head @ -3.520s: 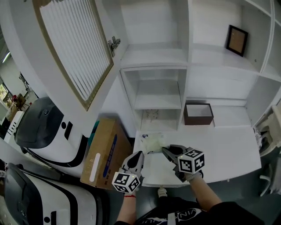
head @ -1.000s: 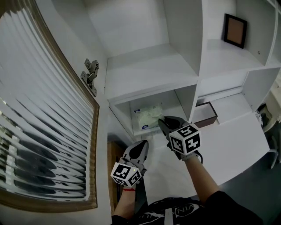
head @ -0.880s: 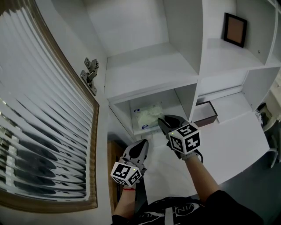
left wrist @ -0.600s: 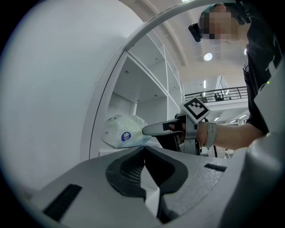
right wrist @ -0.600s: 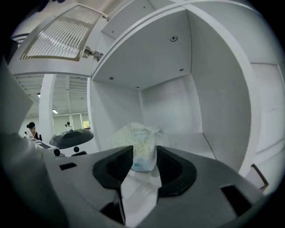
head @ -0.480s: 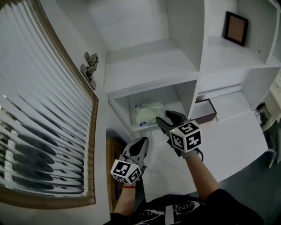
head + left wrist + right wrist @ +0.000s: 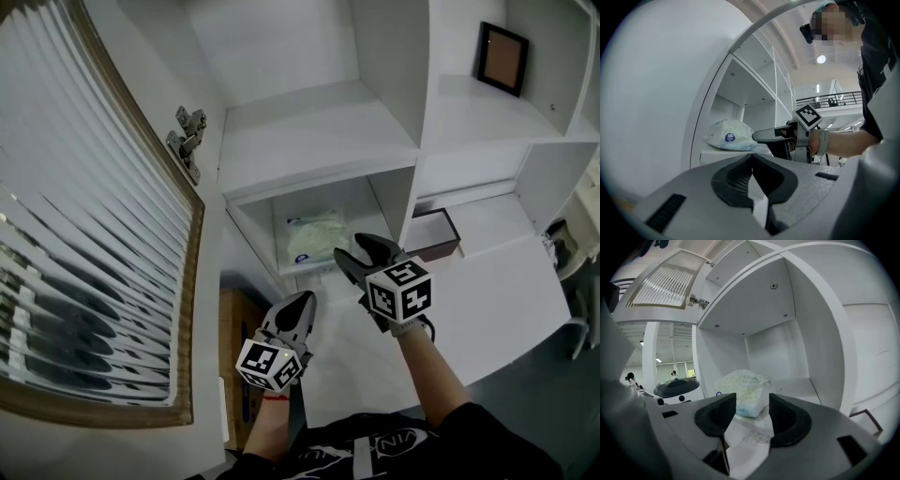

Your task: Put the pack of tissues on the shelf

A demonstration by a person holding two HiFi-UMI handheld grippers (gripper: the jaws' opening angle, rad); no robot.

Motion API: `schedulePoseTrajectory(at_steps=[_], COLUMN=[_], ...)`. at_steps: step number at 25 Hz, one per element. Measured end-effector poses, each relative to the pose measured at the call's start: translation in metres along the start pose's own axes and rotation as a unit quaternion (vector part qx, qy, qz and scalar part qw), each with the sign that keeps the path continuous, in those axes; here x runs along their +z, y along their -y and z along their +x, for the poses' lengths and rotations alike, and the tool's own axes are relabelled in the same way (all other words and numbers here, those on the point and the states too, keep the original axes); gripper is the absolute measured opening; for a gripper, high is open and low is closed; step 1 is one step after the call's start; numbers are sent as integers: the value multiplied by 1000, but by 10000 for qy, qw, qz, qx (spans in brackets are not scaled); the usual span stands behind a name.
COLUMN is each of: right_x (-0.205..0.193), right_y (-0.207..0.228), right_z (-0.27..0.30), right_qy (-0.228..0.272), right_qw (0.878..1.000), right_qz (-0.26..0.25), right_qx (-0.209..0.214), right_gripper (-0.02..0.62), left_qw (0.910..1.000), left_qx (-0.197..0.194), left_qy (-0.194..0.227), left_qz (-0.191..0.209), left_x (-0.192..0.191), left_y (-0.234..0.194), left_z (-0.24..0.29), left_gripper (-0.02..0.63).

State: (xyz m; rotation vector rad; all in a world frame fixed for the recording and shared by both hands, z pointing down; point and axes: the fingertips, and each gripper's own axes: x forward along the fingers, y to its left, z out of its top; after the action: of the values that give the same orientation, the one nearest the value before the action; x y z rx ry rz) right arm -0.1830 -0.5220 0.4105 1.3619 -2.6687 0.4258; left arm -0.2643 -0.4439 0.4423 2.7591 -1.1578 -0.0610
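Note:
The pack of tissues (image 7: 317, 234), pale green-white with a blue round label, lies on the shelf (image 7: 302, 270) inside the lower left cubby. My right gripper (image 7: 357, 251) stands just in front of the cubby with its jaws wide apart. They have just been opening, and the pack (image 7: 747, 392) rests free beyond the tips of my right gripper (image 7: 752, 404), touched by no pad. My left gripper (image 7: 298, 305) hangs lower left of the shelf, shut and empty. The left gripper (image 7: 752, 157) view shows the pack (image 7: 729, 136) from the side, with the right gripper (image 7: 771, 136) beside it.
A louvred cupboard door (image 7: 94, 216) swings open at the left on its hinge (image 7: 184, 145). A brown open box (image 7: 433, 234) sits at the back of the white desk (image 7: 487, 291). A picture frame (image 7: 499, 58) stands on a higher shelf. A cardboard box (image 7: 234, 328) lies below left.
My right gripper carried the pack from the desk into the cubby, then opened its jaws and let go; the pack stays on the shelf. The left gripper has hardly moved.

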Motion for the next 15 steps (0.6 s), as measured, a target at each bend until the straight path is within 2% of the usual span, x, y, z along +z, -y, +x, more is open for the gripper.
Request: schedulePoseTrajectory(at_steps=[11,15], right_x=[-12,-21], right_y=[-1,-2], right_z=[-31,-42], right_qy=[-39,-71], right_qw=[9997,9993], right_qz=[-16,-34], right_qx=[226,368], right_gripper=[190,97], left_qw=[9999,9998], left_qx=[97,146], left_qy=[108,127], left_qz=[-54,-49], left_x=[-3,-6], left_y=[18,29], left_z=[7,10], left_gripper=[5,5])
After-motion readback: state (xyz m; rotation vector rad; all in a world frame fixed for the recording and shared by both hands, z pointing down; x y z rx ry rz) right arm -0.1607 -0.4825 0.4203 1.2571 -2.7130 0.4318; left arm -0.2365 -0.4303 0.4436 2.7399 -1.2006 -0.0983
